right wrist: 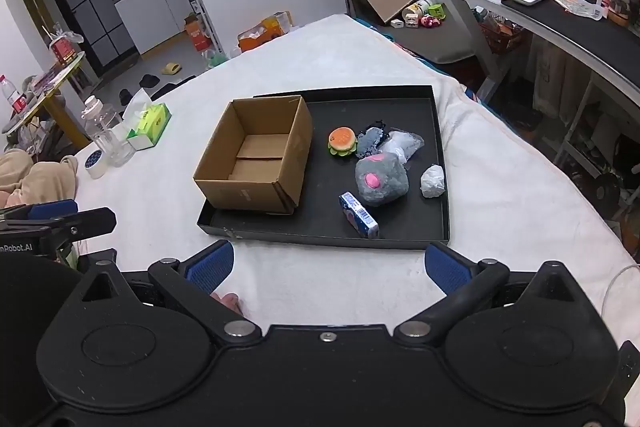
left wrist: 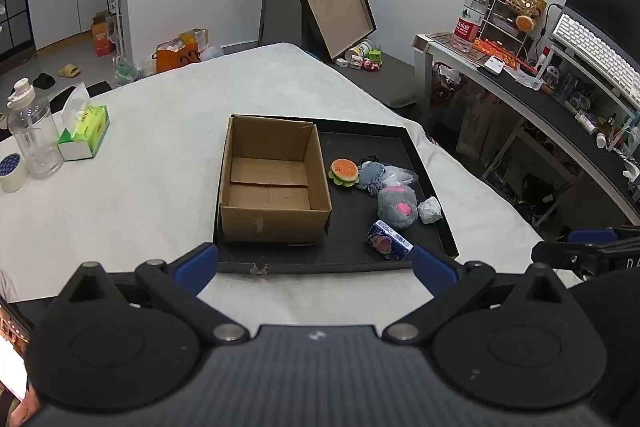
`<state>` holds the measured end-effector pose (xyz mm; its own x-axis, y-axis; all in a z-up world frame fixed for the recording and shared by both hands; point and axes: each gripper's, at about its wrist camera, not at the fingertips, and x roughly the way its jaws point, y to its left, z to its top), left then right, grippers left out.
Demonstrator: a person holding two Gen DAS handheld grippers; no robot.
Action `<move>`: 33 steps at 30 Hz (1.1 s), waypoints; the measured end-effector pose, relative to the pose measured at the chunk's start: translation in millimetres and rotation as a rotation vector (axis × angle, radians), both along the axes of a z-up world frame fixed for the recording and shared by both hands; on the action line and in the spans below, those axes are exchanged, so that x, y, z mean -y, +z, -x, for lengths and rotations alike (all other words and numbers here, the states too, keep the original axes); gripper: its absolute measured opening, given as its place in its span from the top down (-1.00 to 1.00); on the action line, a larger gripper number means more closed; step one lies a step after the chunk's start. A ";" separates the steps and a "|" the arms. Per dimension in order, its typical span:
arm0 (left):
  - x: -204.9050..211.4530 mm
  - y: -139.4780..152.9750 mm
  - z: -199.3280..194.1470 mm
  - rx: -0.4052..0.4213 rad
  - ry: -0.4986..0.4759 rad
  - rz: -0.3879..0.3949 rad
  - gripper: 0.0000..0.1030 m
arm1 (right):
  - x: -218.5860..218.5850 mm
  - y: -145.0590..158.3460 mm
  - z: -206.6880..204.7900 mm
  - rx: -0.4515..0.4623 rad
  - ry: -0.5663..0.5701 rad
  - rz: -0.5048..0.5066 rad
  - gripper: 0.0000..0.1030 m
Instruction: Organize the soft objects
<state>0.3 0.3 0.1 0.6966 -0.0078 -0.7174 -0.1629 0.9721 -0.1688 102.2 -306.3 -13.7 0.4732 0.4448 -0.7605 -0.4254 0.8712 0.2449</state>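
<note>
Left wrist view: I am holding my left gripper (left wrist: pixel 314 263) wide open and empty, short of the black tray (left wrist: pixel 448 227).
Cardboard box (left wrist: pixel 276 223): it is sitting empty in the tray's left half.
Soft things: the burger toy (left wrist: pixel 344 171), grey plush (left wrist: pixel 396 207), blue pack (left wrist: pixel 389 239) and white wad (left wrist: pixel 429 209) are all lying loose beside the box.

Right wrist view: I am keeping my right gripper (right wrist: pixel 328 265) fully spread too, gripping nothing, hovering over the white cloth (right wrist: pixel 320 287) before the tray (right wrist: pixel 320 239).
Progress: I am judging nothing sorted yet; every piece is waiting outside the box (right wrist: pixel 248 193).
Remaining: all the pick-ups, likely starting with the blue pack (right wrist: pixel 359 215).
</note>
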 end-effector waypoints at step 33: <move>1.0 3.9 -0.4 0.008 0.001 -0.001 -0.99 | -2.0 4.5 2.7 0.010 -0.001 -0.022 -1.00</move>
